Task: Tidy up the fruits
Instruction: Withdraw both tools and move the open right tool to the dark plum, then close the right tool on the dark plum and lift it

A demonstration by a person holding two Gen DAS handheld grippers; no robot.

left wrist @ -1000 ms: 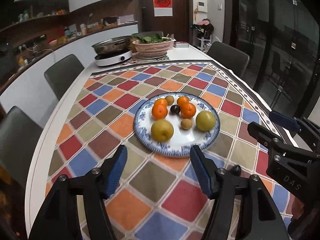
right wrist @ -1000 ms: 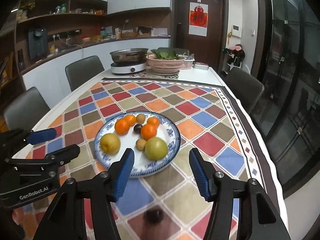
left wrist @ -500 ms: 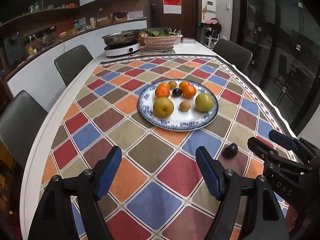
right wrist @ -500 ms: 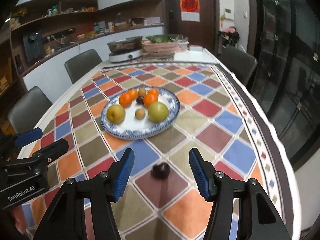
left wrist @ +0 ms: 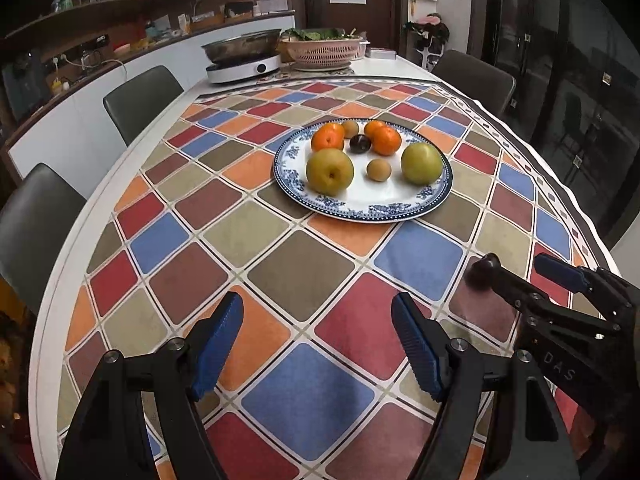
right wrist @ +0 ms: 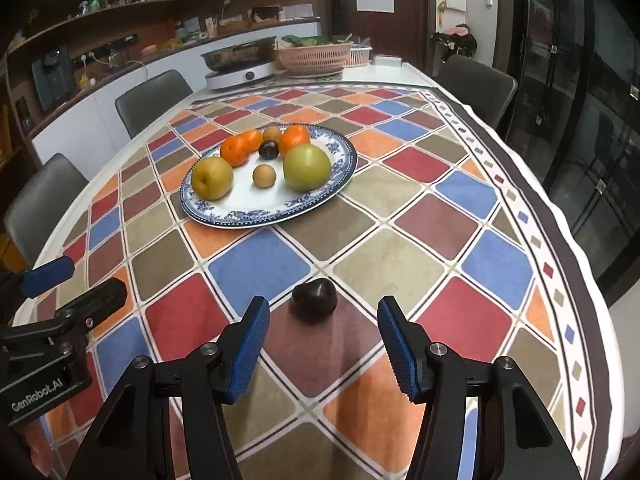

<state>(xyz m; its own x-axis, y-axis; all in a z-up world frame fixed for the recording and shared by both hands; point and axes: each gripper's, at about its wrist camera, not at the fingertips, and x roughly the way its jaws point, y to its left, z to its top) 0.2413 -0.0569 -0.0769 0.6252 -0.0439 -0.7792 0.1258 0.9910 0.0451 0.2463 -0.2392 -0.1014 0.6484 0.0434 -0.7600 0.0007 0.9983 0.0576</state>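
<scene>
- Now the right claw is much lower and nearer the dark plum, which lies alone on the table, near of the plate.
- Its jaws are open, with the plum just past the tips.
- The left claw has just opened wider and holds nothing.
- I think a grab comes next.

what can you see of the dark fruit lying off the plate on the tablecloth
The dark fruit is small, rounded and slightly lumpy, with deep purple-black, faintly glossy skin. It lies alone on a maroon square of the tablecloth, clear of the plate, just ahead of the right gripper, whose open jaws do not touch it.
</scene>
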